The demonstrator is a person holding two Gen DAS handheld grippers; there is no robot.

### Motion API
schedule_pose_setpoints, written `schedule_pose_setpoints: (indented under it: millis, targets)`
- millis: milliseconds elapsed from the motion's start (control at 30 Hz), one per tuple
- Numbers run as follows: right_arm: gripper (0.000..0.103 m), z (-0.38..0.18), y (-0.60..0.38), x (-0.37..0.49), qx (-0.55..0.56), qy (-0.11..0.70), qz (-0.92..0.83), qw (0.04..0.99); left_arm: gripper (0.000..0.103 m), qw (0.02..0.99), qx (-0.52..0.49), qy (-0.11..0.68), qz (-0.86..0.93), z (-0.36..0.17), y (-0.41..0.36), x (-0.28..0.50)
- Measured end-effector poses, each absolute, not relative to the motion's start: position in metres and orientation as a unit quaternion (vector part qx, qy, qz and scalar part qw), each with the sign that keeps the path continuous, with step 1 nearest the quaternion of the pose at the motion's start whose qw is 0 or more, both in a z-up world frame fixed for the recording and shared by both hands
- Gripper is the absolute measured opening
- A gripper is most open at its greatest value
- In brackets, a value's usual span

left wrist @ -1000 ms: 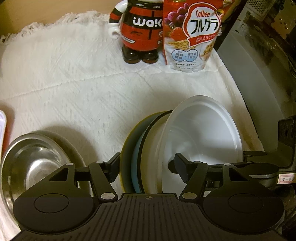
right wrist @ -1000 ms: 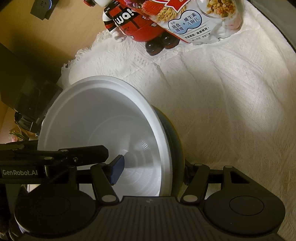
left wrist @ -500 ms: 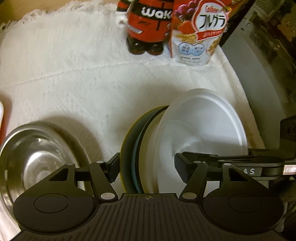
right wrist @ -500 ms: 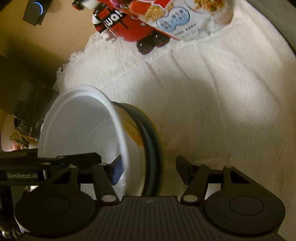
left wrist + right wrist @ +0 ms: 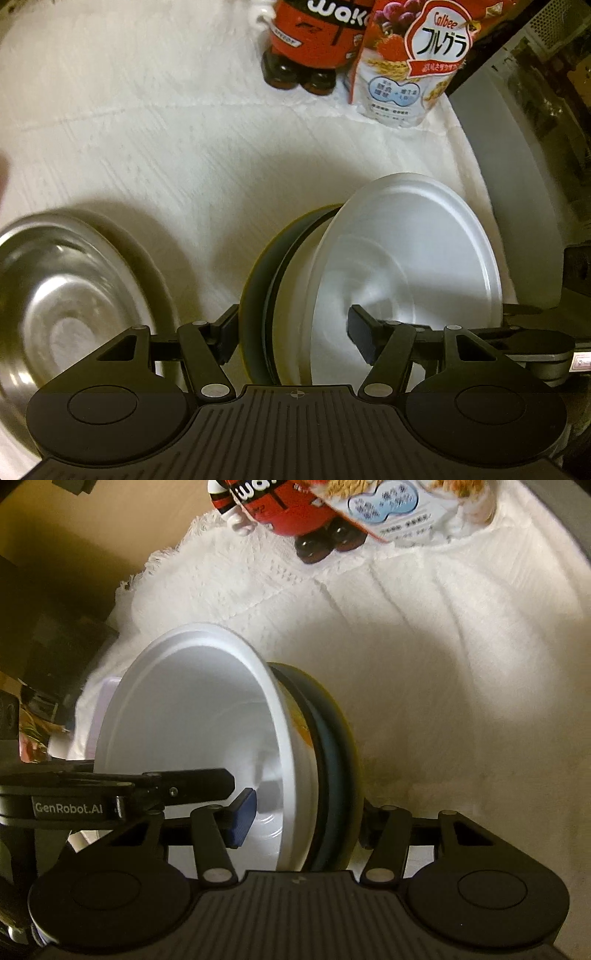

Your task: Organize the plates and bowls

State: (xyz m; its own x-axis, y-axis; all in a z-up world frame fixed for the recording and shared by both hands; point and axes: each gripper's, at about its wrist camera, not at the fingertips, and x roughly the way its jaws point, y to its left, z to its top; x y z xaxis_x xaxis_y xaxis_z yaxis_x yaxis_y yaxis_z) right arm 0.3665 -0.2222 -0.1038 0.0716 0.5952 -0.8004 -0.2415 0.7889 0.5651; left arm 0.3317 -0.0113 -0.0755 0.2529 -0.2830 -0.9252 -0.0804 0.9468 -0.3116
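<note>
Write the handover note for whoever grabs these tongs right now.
Left tongs: shut on the stack, which stands on edge.
Right tongs: shut on the same stack from the other side.
Stack: white bowl nested against a dark plate, with further rims between.
Steel bowl: on the white cloth, apart from the stack.
Done: white bowl and plates gathered.
Left: set the stack down; steel bowl not yet stacked.

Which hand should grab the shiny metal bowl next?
Left, probably. The metal bowl lies just beside the left gripper, on its left, while the right wrist view doesn't show the bowl at all.
</note>
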Motion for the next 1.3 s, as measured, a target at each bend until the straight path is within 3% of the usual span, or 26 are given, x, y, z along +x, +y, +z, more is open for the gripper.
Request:
schedule_pose_setpoints:
  millis: [133,233,467,733,1300]
  targets:
    - [0.055,-0.102,-0.234,0.366,0.141,0.613,0.284,0.724,0.066,0.783,-0.138,0.601,-0.083,-0.078,-0.023,0.328]
    - [0.057,-0.104,-0.241,0.367,0.151,0.611,0.269,0.729,0.058,0.793,-0.106,0.594,-0.082,-0.073,-0.031,0.328]
    - [0.058,-0.098,-0.234,0.363,0.13,0.598,0.265,0.745,0.052,0.801,-0.075,0.59,-0.069,-0.075,-0.035,0.324]
    - [0.058,-0.092,-0.228,0.362,0.074,0.576,0.265,0.769,0.057,0.797,-0.084,0.592,-0.078,-0.074,-0.034,0.323]
    - [0.056,-0.104,-0.237,0.365,0.149,0.604,0.265,0.737,0.057,0.797,-0.089,0.594,-0.068,-0.077,-0.033,0.325]
